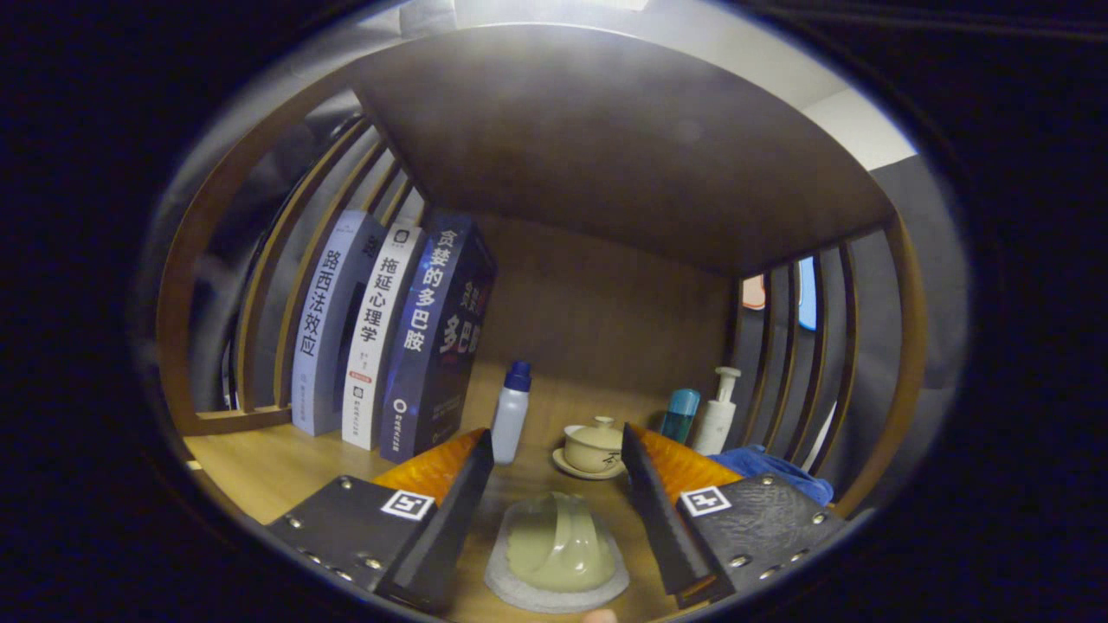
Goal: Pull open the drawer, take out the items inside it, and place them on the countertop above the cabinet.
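Jaws (557,484) stand wide apart, holding nothing. Between them on the counter (260,467) lies a green dome (557,545) on its pad, touching neither finger, with a lidded cup (594,446) beyond at twelve o'clock.

My tool (557,472) is a chunky two-finger thing: each finger is a long flat slab that narrows toward the front. Both sit on dark textured plates dotted with shiny round rivets, and each plate carries a small square black-and-white marker tag. The fingers stand spread apart.
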`<state>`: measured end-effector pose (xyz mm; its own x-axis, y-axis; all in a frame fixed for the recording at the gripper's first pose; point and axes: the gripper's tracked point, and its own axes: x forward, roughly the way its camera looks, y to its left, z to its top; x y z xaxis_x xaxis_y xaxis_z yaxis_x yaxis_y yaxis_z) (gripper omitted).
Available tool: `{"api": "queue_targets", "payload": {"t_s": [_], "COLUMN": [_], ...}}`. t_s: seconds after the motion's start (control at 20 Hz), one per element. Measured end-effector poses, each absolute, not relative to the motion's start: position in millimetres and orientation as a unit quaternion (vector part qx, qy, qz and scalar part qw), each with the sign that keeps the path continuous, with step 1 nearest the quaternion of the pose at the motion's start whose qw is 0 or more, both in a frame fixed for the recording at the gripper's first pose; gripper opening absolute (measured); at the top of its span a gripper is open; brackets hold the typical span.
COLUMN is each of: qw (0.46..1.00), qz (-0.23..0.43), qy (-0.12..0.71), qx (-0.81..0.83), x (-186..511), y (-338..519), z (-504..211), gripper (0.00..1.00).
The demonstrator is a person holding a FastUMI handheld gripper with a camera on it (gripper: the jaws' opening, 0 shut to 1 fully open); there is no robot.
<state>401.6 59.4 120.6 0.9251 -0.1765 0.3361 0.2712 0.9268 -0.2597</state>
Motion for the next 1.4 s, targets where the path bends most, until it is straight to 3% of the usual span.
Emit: {"api": "queue_targets", "payload": {"t_s": [0.35, 0.75, 1.4], "qw": [0.949, 0.967, 0.992], "qz": [-0.116, -0.041, -0.018], "qy": [-0.246, -0.215, -0.092], "qx": [-0.159, -0.132, -0.086], "x": [364, 272, 118], "y": [73, 96, 92], "z": [175, 209, 60], "gripper": [0.89, 0.89, 0.9]}}
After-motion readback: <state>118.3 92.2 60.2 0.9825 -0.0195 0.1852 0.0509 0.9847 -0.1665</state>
